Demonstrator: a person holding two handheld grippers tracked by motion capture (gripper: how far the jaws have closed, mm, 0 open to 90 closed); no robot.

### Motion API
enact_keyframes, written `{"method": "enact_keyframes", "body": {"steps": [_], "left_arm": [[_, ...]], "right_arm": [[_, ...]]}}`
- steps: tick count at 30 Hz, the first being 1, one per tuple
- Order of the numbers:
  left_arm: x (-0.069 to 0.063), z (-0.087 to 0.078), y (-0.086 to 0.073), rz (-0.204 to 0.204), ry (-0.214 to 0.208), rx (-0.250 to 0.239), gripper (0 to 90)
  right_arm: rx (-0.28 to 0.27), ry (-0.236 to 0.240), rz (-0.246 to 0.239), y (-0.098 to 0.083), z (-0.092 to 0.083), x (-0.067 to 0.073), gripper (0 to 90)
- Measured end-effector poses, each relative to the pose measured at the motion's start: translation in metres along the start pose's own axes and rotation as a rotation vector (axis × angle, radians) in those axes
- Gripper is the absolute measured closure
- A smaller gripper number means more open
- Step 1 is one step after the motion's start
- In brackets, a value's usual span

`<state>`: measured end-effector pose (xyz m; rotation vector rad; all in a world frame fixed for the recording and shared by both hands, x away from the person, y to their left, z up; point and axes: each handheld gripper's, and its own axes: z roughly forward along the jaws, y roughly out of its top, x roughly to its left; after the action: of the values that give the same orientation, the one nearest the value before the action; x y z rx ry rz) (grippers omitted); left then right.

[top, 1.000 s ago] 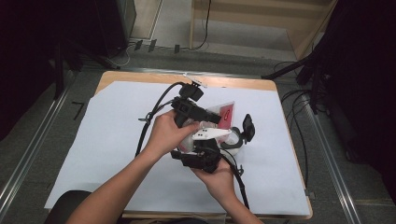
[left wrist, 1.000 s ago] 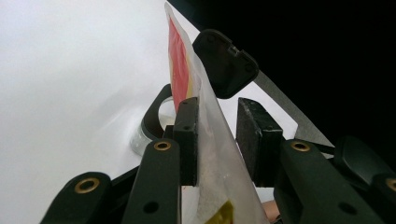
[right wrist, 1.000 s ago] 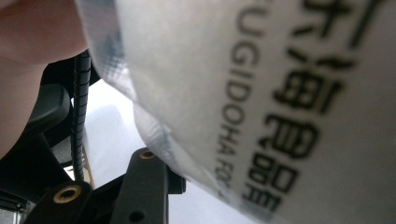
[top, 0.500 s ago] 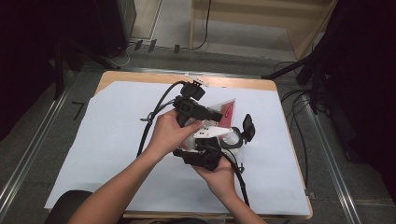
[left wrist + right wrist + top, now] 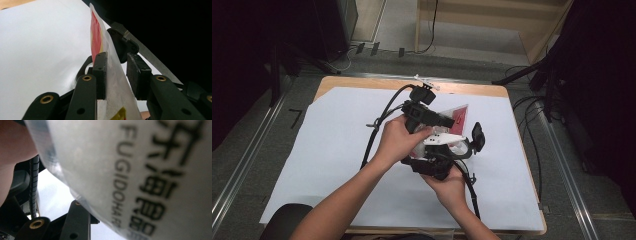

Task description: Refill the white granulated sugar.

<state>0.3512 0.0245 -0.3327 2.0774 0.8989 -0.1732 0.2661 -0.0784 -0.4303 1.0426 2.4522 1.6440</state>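
A thin plastic snack bag (image 5: 110, 75) held between two tools at frame centre.
It looks light, soft and slippery; the left tool (image 5: 117, 72) stands partly spread around its flat edge, a good hold, while the right tool's (image 5: 434, 165) state I cannot tell.

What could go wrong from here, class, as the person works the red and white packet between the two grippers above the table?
1. The left gripper has the packet between its pads with a gap on one side, so the packet may slip out.
2. In the right gripper view the packet's printed film sits right against the camera, so the right gripper's hold cannot be checked.
3. The left gripper's cable loops near the hands and might snag.
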Motion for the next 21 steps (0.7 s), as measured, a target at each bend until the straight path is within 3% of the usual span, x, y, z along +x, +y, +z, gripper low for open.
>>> {"method": "enact_keyframes", "body": {"steps": [8,21], "left_arm": [[0.002,0.0,0.005,0.006,-0.002,0.019,70.2],[0.014,-0.006,-0.001,-0.038,-0.014,0.02,70.4]], "right_arm": [[-0.008,0.011,0.024,0.004,0.0,-0.001,64.9],[0.025,0.037,0.022,0.007,0.009,0.002,64.6]]}}
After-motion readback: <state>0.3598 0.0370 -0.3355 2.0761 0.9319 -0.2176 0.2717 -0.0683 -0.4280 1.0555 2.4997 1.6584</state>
